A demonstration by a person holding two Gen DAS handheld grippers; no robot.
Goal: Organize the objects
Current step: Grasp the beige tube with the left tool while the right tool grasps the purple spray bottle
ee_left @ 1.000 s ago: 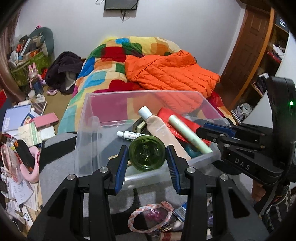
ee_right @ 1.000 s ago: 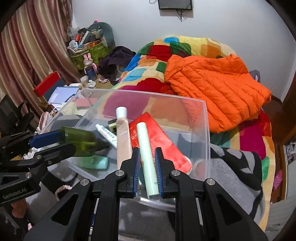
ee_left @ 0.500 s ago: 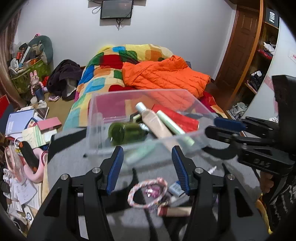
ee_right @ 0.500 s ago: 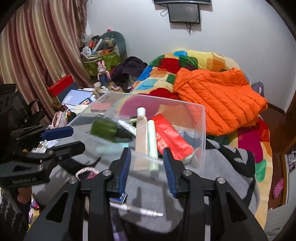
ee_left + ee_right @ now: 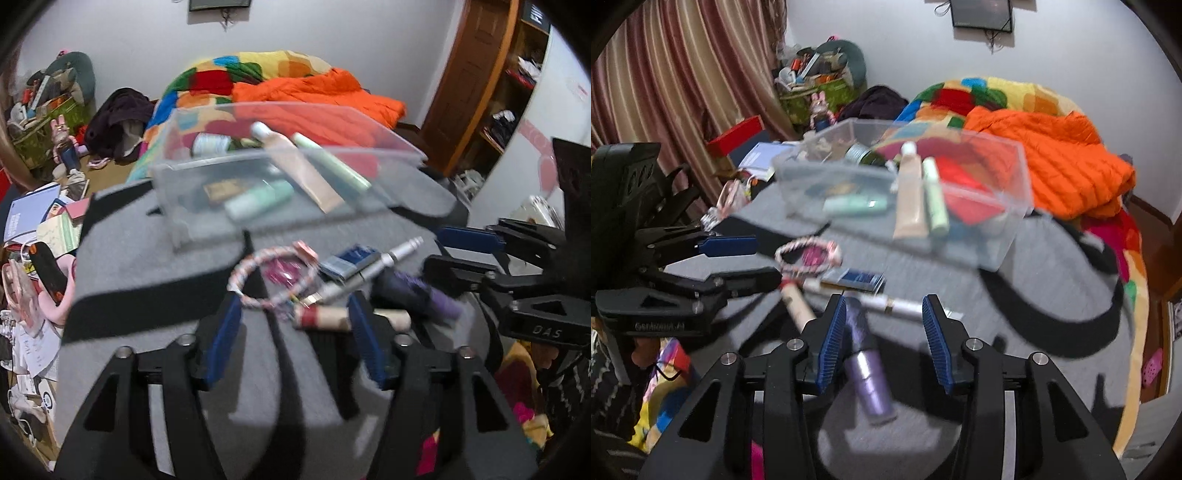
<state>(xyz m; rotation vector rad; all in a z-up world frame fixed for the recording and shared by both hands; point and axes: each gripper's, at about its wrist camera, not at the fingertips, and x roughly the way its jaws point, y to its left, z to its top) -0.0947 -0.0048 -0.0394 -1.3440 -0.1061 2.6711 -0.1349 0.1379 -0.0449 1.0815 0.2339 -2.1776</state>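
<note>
A clear plastic bin (image 5: pixel 192 173) (image 5: pixel 1012 184) on the grey blanket holds a beige tube (image 5: pixel 303 166) (image 5: pixel 909 195), a pale green tube (image 5: pixel 332 162) (image 5: pixel 935 199), a mint bottle (image 5: pixel 258 199) (image 5: pixel 855 205), a green bottle (image 5: pixel 866 155) and a red pouch (image 5: pixel 964 188). Loose in front lie a braided ring (image 5: pixel 271 275) (image 5: pixel 809 254), a blue packet (image 5: pixel 349 260) (image 5: pixel 857 278), a silver pen (image 5: pixel 376 264) (image 5: pixel 901 304), a purple bottle (image 5: pixel 421 291) (image 5: pixel 866 365) and a tan tube (image 5: pixel 325 318) (image 5: pixel 796 302). My left gripper (image 5: pixel 293 341) is open above the tan tube. My right gripper (image 5: pixel 884 339) is open around the purple bottle.
The grey blanket (image 5: pixel 155 258) has black bands. Behind the bin lie an orange jacket (image 5: pixel 1052 158) and a patchwork quilt (image 5: pixel 229 74). Books and clutter (image 5: pixel 40 221) cover the floor at left. A wooden door (image 5: pixel 469 77) stands at right.
Both grippers let go of their loads, the green bottle and the pale green tube, into the bin, opened, and drew back and down toward the loose items in front.
</note>
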